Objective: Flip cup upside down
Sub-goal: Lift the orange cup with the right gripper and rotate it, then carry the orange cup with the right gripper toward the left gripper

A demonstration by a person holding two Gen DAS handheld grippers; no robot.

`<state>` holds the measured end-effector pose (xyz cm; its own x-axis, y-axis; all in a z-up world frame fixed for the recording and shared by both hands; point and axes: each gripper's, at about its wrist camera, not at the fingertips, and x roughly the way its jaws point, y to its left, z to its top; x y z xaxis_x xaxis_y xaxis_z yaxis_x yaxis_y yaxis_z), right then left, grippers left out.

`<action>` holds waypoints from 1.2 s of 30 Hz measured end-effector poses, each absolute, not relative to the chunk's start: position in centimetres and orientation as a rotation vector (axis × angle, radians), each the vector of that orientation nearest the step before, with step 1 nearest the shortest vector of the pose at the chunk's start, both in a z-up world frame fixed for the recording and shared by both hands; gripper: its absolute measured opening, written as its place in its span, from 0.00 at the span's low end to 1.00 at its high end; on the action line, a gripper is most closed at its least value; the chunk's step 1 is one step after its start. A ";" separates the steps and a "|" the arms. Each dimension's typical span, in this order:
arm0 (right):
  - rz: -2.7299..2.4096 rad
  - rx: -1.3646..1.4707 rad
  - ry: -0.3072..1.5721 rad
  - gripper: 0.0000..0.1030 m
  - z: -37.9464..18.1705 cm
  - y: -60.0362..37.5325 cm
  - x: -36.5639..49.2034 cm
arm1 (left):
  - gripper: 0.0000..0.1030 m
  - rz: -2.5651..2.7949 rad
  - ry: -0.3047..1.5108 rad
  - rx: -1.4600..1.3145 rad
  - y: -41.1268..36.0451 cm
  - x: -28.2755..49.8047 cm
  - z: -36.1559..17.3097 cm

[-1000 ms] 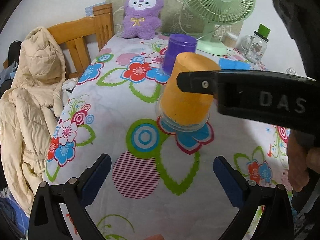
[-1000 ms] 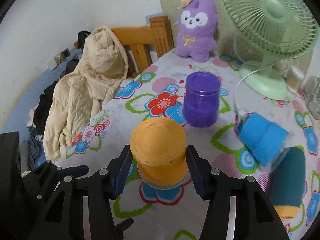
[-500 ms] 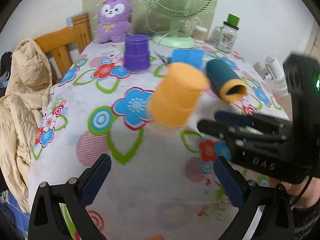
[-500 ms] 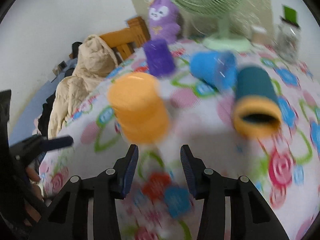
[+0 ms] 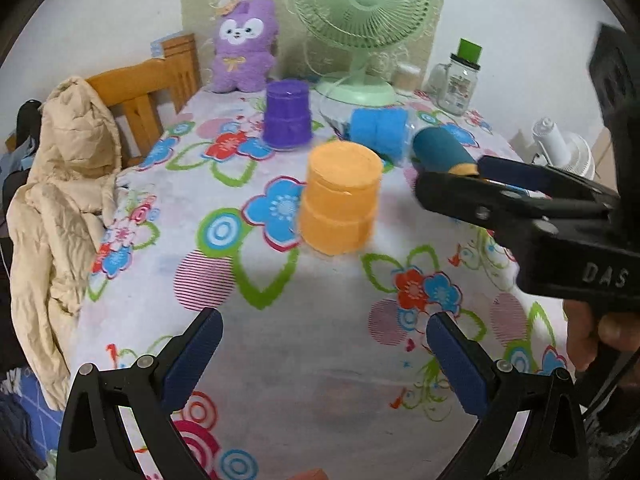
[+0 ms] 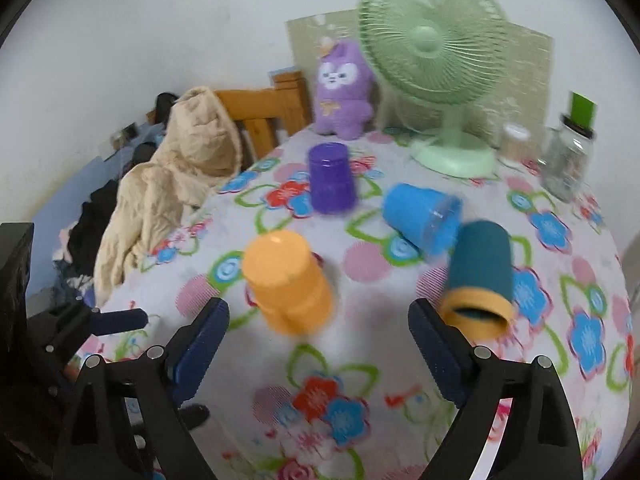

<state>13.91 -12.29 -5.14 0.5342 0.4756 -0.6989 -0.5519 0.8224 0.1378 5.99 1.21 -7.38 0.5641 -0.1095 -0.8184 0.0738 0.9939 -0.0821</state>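
Note:
An orange cup point(image 5: 340, 196) stands upside down on the flowered tablecloth point(image 5: 280, 340); it also shows in the right wrist view point(image 6: 286, 280). A purple cup point(image 5: 287, 114) stands upside down behind it. A blue cup point(image 6: 420, 220) and a teal cup with an orange rim point(image 6: 480, 280) lie on their sides. My left gripper point(image 5: 324, 352) is open and empty, near the table's front. My right gripper point(image 6: 320, 340) is open and empty, just short of the orange cup; it also shows at the right of the left wrist view point(image 5: 520, 196).
A green desk fan point(image 5: 362, 20), a purple plush toy point(image 5: 244, 46) and a glass jar with a green lid point(image 5: 458, 80) stand at the back. A wooden chair point(image 5: 156, 92) with a beige jacket point(image 5: 60, 200) stands left of the table.
My right gripper has let go of the orange cup, opened wide and drawn back. The cup now stands alone upside down. Both cameras have pulled back from the table.

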 end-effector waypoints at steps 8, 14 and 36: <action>0.674 -0.142 0.871 0.90 -6.6 -7.9 16.3 | 1.00 -0.086 0.983 -0.064 2.8 6.4 -8.2; 0.704 -0.148 0.910 0.67 -7.3 -6.3 17.6 | 1.00 -0.078 0.987 -0.077 3.5 6.8 -8.5; 0.671 -0.014 0.801 0.54 -9.9 -16.2 10.1 | 1.00 -0.111 0.969 -0.061 1.4 5.0 -7.3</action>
<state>10.06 -16.24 -9.94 0.5023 0.5502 -0.6671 -0.5603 0.7947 0.2336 5.05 1.40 -7.34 0.5608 -0.1214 -0.8190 0.0669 0.9926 -0.1013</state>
